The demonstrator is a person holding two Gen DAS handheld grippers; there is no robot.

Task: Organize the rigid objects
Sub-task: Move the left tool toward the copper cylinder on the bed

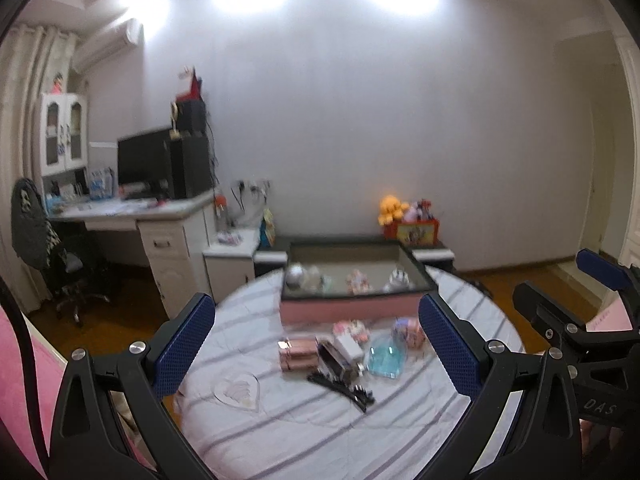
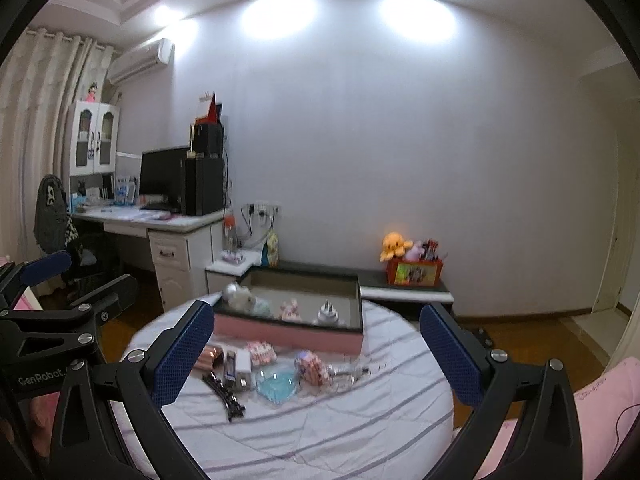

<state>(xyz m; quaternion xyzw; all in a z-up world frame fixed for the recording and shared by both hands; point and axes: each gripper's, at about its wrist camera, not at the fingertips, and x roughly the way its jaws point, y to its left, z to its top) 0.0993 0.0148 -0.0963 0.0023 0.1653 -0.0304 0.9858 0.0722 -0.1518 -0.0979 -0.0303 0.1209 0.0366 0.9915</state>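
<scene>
A pink box [image 1: 320,312] with a dark rim stands at the far side of a round striped bed [image 1: 300,420]; it holds several small trinkets. In front of it lie loose items: a rose-gold case [image 1: 298,354], a black hair clip [image 1: 344,390], a blue heart-shaped dish [image 1: 384,360] and a pink figurine [image 1: 408,330]. My left gripper [image 1: 316,344] is open and empty above them. In the right wrist view the box [image 2: 288,332], hair clip [image 2: 224,396] and blue dish [image 2: 276,386] show too. My right gripper [image 2: 316,350] is open and empty.
A white desk [image 2: 160,220] with a monitor stands at the left, with a chair [image 2: 56,216] beside it. A low shelf behind the bed carries a red toy box [image 2: 414,272]. A pink cushion [image 2: 592,412] lies at the right. Wooden floor surrounds the bed.
</scene>
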